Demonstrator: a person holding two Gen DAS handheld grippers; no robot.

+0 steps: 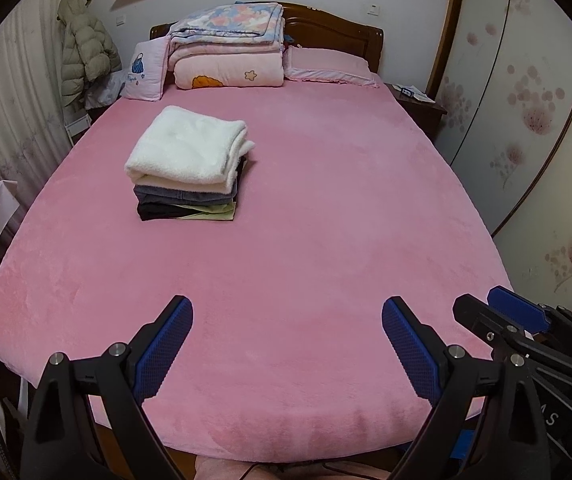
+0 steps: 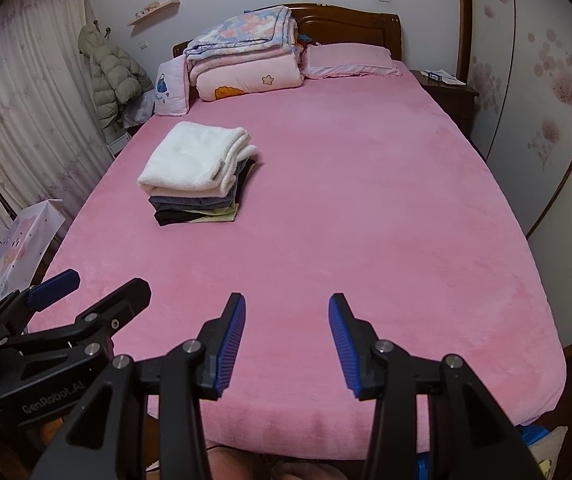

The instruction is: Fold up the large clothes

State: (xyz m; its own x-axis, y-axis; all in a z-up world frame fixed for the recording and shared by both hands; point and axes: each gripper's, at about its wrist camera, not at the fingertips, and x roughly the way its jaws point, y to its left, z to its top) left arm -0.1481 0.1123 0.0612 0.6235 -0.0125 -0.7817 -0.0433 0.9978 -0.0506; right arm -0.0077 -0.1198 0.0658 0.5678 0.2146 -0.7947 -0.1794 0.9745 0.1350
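I have both grippers hanging above the foot edge of the bed [image 1: 326,208], side by side. The left gripper [image 1: 288,344] has its fingers spread wide with nothing between them; the right gripper [image 2: 287,340] is also parted, less widely, and empty. The clothes sit as a folded stack [image 1: 187,172], white piece on top, darker ones beneath, left of the bed's middle and well away from both grippers. I see no unfolded garment on the sheet, so I judge the next move is fetching another piece. To do that well, I'd lay it flat near the foot edge, clear of the stack, and pinch matching corners.
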